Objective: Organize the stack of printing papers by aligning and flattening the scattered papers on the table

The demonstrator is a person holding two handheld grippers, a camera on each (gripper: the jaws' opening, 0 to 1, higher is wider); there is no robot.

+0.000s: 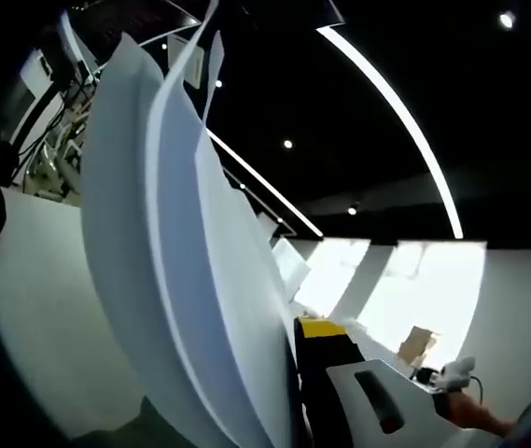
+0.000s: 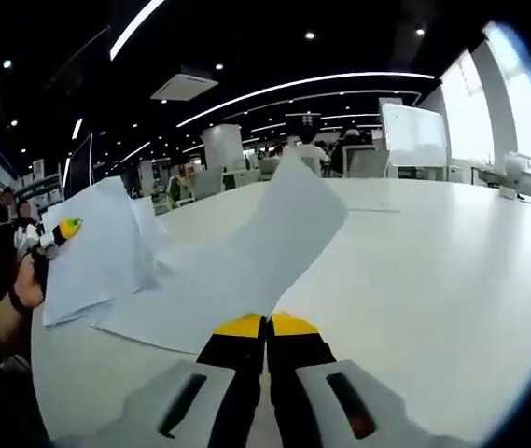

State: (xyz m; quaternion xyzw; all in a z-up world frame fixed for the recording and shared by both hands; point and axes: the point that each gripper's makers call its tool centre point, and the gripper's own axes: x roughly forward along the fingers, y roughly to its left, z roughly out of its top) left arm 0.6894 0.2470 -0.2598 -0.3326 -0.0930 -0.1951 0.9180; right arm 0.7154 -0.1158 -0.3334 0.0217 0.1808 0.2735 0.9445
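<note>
Papers (image 2: 246,271) lie fanned and curling on the white table (image 2: 433,280), edges not yet squared. Right gripper (image 2: 267,327) has jaws pressed together on the near sheet's edge, prob. to drag it into line. Left gripper (image 1: 316,355) lifts a bunch of sheets (image 1: 172,280) upright (jaw gap hidden, can't tell), likely to gather them.

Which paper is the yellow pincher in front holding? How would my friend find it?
Start at the big white table. Near its front edge, the right gripper, black with yellow tips, is shut on the edge of a thin white paper sheet. Unlike the other white sheets held up at the left, this one lies mostly on the table with its far corner curling up in the air.
</note>
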